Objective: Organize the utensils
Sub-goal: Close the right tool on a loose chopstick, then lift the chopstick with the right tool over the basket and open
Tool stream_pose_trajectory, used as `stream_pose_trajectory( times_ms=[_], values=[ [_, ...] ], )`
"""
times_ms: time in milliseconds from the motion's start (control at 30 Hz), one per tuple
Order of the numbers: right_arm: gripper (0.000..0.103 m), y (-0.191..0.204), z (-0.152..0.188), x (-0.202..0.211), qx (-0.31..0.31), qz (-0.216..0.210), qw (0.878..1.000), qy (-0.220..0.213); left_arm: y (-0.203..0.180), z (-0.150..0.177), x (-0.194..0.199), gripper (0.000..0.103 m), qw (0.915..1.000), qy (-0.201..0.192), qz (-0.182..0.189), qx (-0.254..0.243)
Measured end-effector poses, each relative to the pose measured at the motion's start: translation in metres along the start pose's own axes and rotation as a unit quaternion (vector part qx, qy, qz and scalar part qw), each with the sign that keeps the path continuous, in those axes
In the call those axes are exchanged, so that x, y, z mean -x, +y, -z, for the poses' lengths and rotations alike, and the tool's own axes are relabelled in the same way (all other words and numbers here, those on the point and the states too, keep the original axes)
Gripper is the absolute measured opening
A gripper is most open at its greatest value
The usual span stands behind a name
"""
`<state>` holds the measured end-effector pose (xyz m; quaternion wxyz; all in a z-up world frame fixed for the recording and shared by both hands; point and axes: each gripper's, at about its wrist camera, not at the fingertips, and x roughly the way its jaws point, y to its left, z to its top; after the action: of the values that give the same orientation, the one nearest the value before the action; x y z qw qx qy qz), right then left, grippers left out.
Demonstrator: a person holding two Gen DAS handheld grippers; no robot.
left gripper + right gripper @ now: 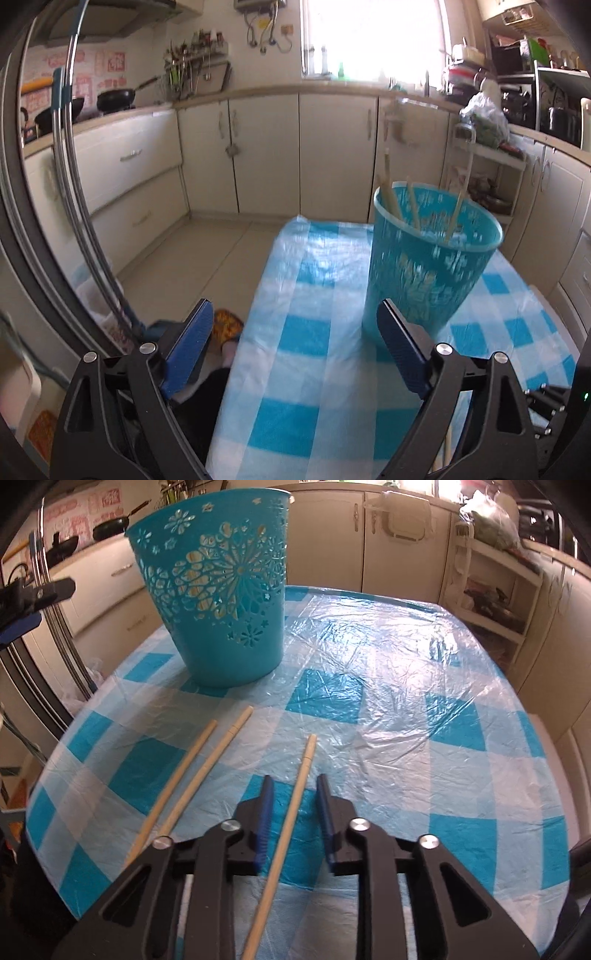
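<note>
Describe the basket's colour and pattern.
Teal plastic basket with cut-out flower pattern; clearest in the right wrist view.

wall tiles (pixel 88 74): pink/red print at ~10 o'clock in left wrist view, too blurred to read
window-side box (pixel 517 14): marks at ~1 o'clock, illegible
basket (pixel 221 590): flower cut-outs only, no txt
chopsticks (pixel 291 812): no print
overall: no readable txt, brand or no.
</note>
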<state>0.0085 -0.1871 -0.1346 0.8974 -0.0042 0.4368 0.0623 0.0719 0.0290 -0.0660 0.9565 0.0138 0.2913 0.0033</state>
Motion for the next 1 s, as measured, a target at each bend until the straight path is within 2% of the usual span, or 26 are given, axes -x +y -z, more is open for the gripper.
stream_pose_trajectory(
  times_ms=[100, 367, 567, 767, 867, 1000],
  values=[
    [0.007, 0.002, 0.0, 0.001, 0.009, -0.001, 1.0, 0.007, 0.0, 0.011, 0.0, 0.086, 0.9998, 0.017, -0.001, -0.006],
    [0.007, 0.005, -0.004, 0.0, 0.016, 0.001, 0.999, 0.029, -0.006, 0.015, 0.008, 0.086, 0.9995, 0.025, 0.009, -0.019],
    [0.006, -0.002, -0.005, 0.001, -0.01, -0.017, 0.999, 0.038, -0.008, 0.016, 0.009, 0.087, 0.9992, 0.031, 0.014, -0.02],
    [0.006, 0.003, -0.003, 0.002, 0.018, -0.008, 0.999, 0.035, -0.014, 0.016, 0.009, 0.087, 0.9989, 0.035, 0.018, -0.026],
    [0.006, -0.004, -0.002, 0.006, -0.017, -0.03, 0.999, 0.03, -0.016, 0.017, 0.01, 0.087, 0.9987, 0.036, 0.019, -0.03],
    [0.006, -0.021, -0.005, 0.021, -0.073, -0.083, 0.994, 0.005, -0.017, 0.018, 0.011, 0.087, 0.9986, 0.038, 0.02, -0.032]
  ],
)
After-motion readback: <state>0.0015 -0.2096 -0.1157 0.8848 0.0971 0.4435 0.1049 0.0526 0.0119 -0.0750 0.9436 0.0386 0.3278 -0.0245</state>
